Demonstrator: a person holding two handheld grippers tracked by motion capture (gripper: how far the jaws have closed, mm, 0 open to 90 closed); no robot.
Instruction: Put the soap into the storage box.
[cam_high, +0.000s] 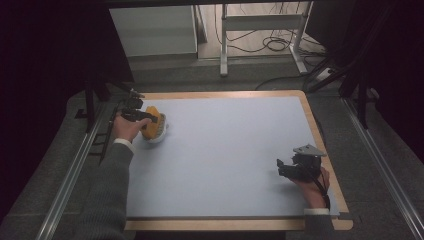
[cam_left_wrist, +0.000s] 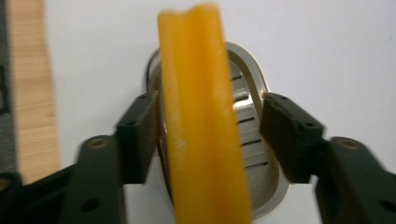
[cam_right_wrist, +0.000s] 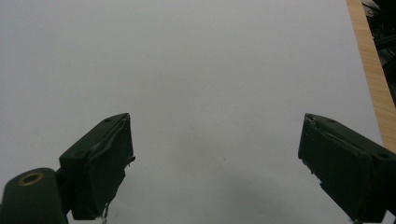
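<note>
1. Resting at about 4 o'clock on the pale blue mat (cam_high: 225, 155), nearest the person's edge, the right gripper (cam_high: 283, 167) sits in the right hand (cam_high: 312, 182), a grey three-cornered plate on top.
2. Its jaws stand wide apart with nothing between them; the right gripper view (cam_right_wrist: 215, 158) has bare mat in the gap and the wooden table edge (cam_right_wrist: 371, 70) at 2 o'clock.
3. Farther off, at about 10 o'clock on the mat, the left gripper (cam_high: 152, 119) is held by the left hand (cam_high: 126, 127), a grey sleeve (cam_high: 107, 195) trailing back to the near edge.
4. In the left gripper view (cam_left_wrist: 210, 135) the jaws are partly closed around an orange-handled object (cam_left_wrist: 203, 121) with a slotted metal body (cam_left_wrist: 254, 154); whether the pads press it is unclear.
5. That object sits on the mat near the far-left corner, touching the surface.
</note>
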